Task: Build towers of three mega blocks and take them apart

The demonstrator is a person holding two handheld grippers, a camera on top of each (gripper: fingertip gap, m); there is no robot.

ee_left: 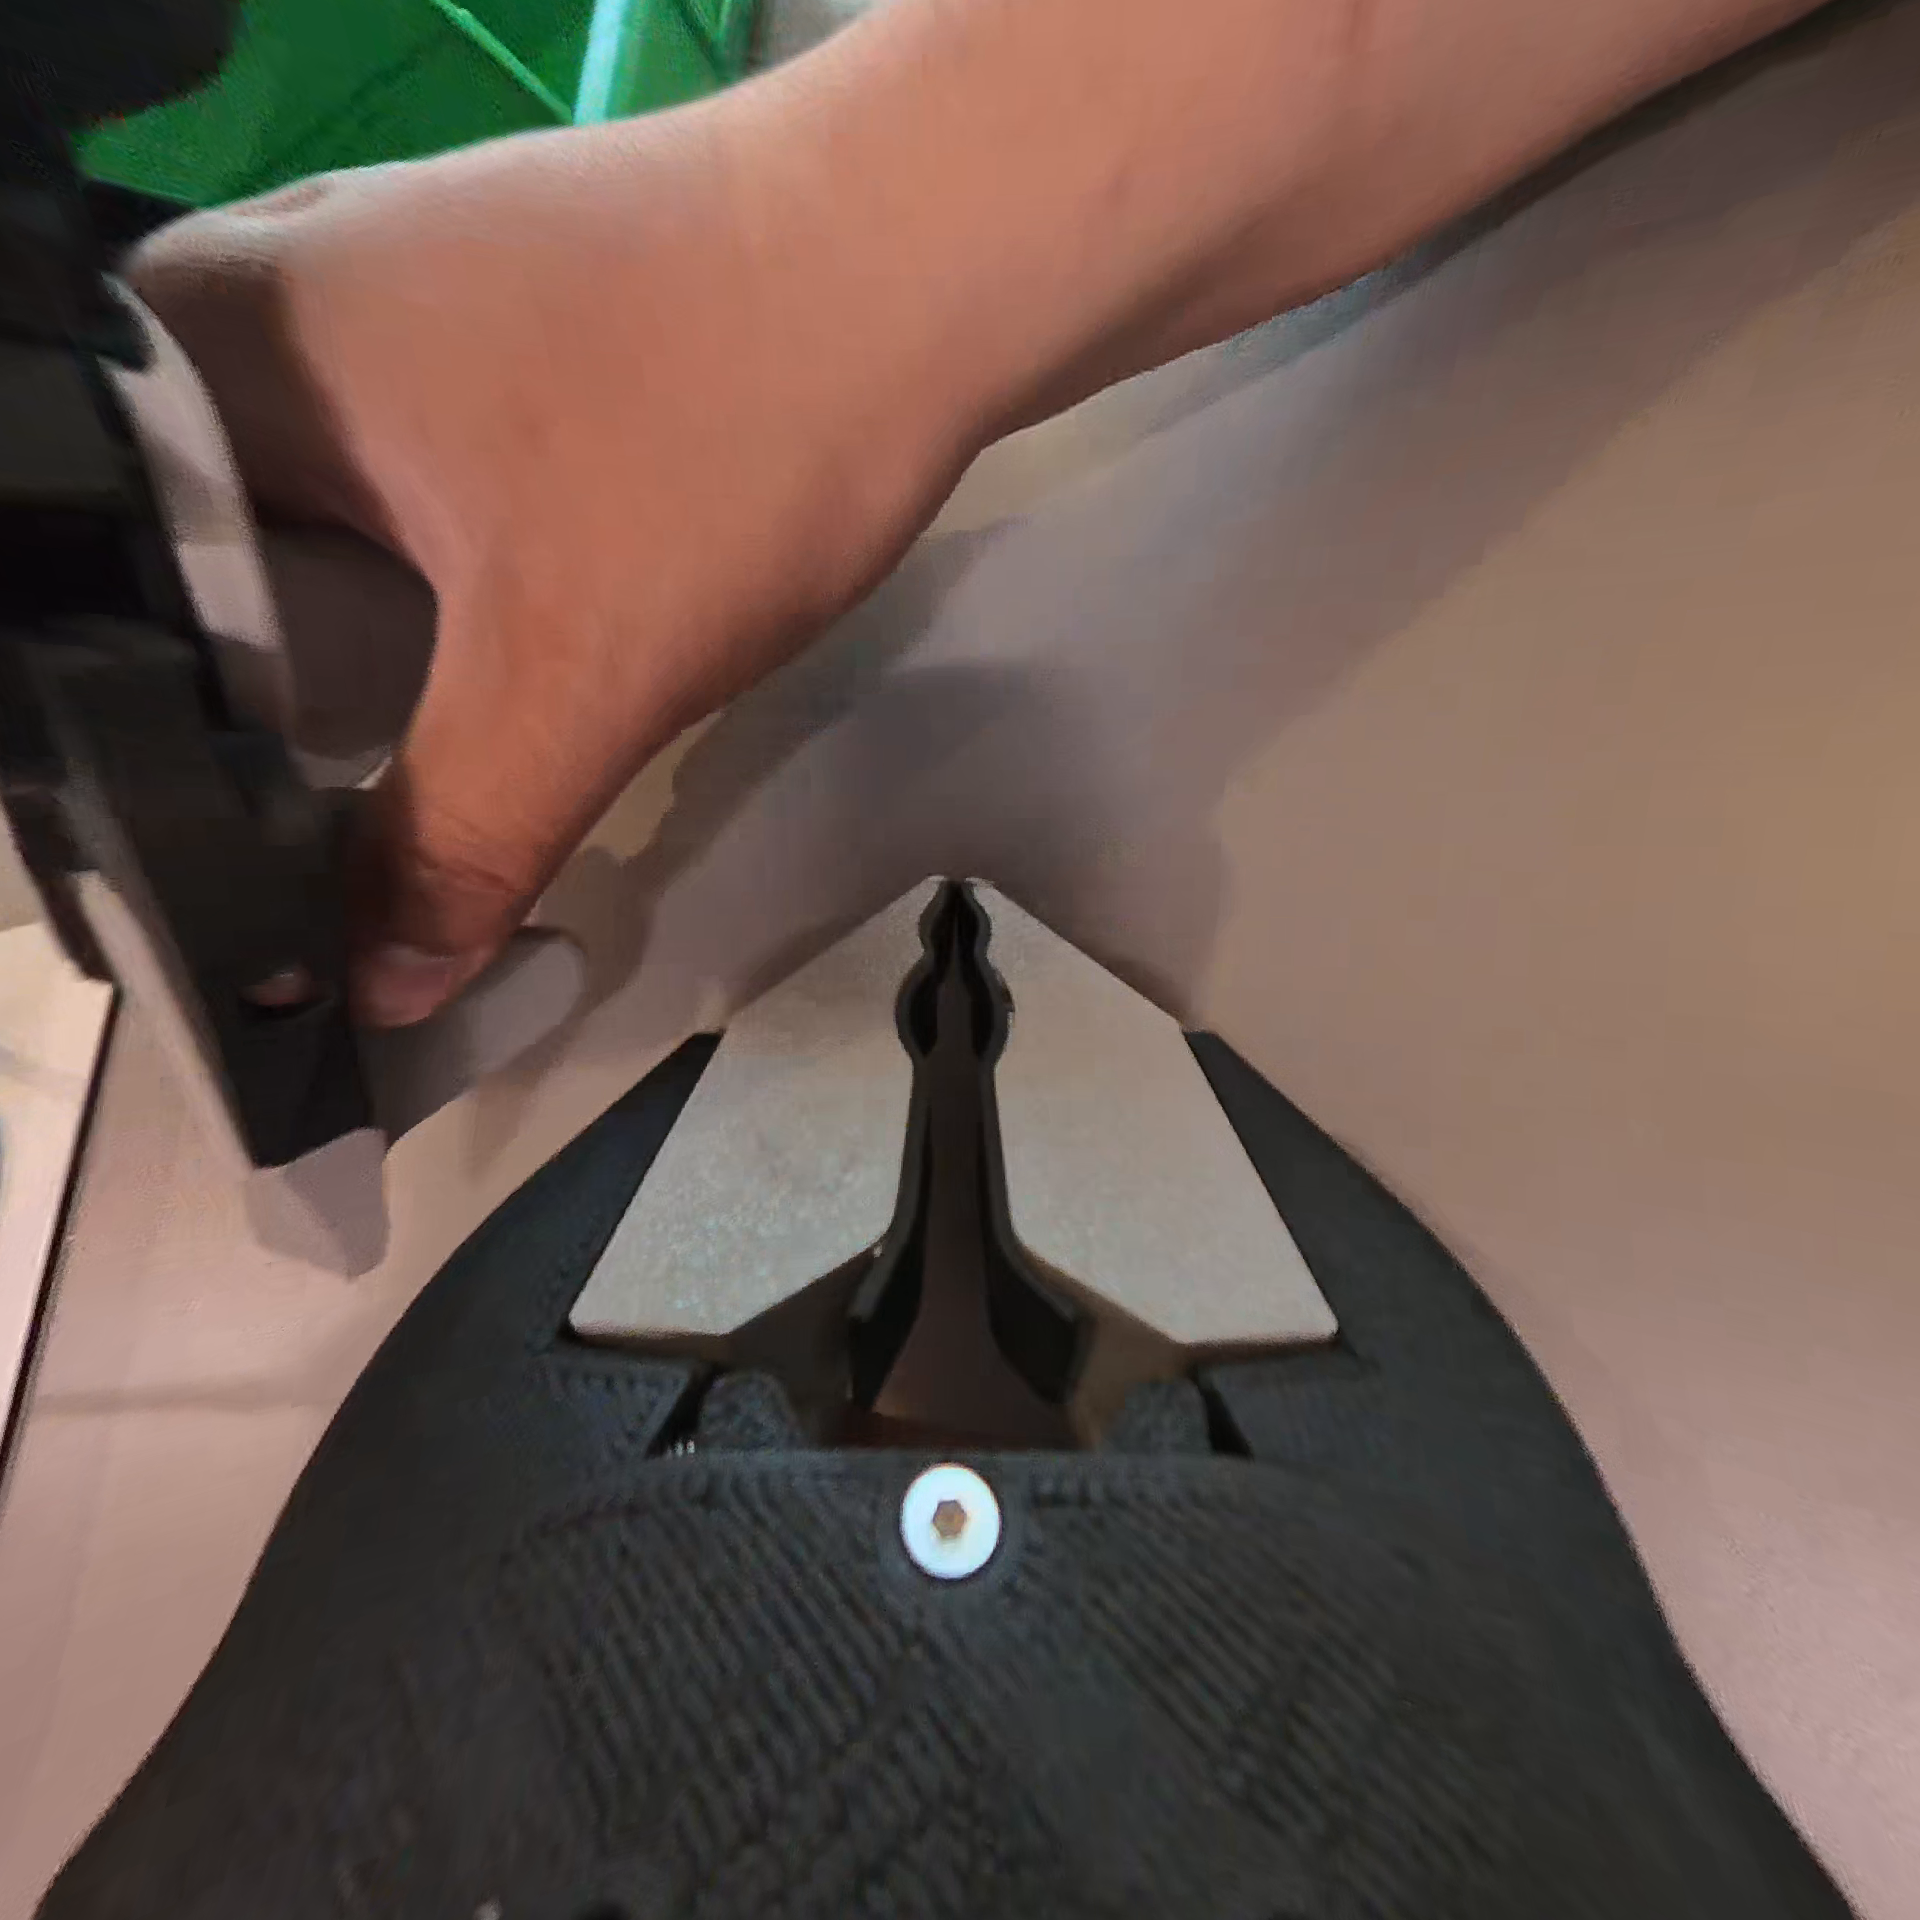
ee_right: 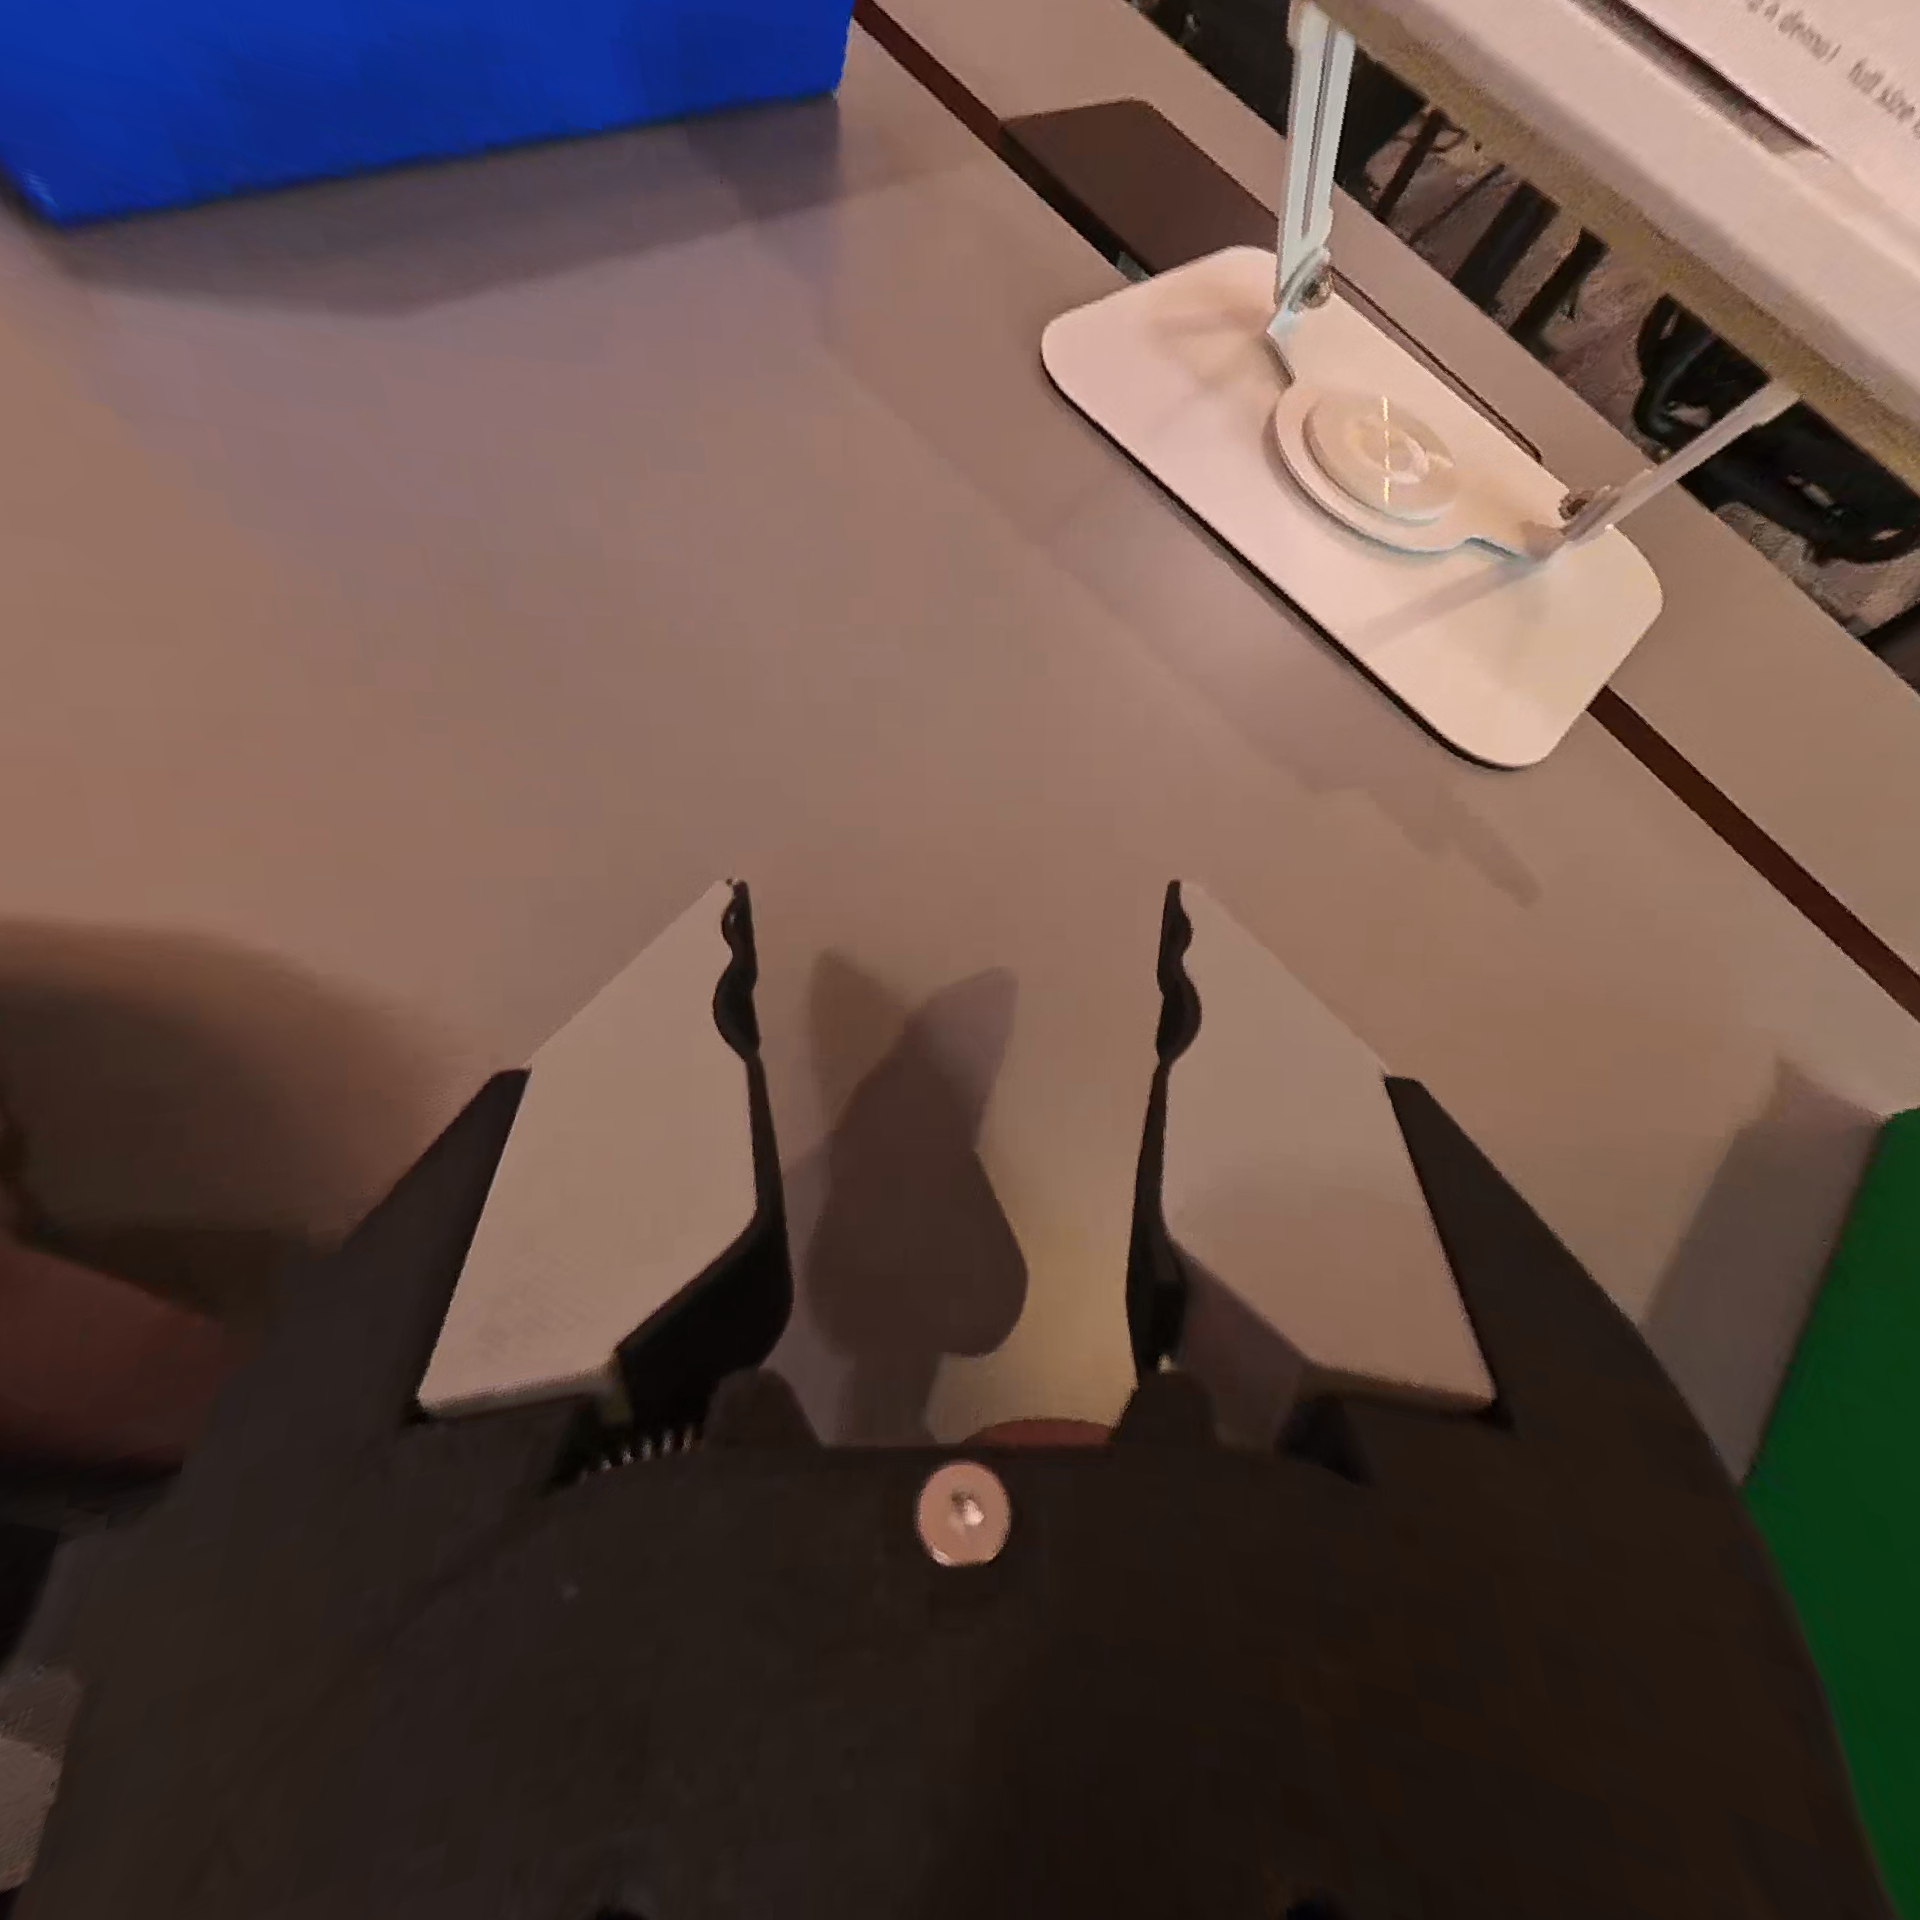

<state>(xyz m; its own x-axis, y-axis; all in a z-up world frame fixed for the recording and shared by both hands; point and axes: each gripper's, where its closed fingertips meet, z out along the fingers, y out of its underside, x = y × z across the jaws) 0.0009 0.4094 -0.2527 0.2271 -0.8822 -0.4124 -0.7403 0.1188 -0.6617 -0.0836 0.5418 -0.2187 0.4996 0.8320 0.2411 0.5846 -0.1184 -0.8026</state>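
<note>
No mega blocks show in either view; left gripper [ee_left: 958, 883] has its jaws closed on nothing, right gripper [ee_right: 951, 883] gapes empty over the table [ee_right: 623, 623]; find a block first, likely toward the blue bin [ee_right: 416, 94] at the far edge

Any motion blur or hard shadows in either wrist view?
Left wrist view: hand and table smeared by motion blur, own shut fingers sharp. Right wrist view: mostly sharp, mild blur on the white stand base; finger shadows fall on the table between the open fingers.
</note>
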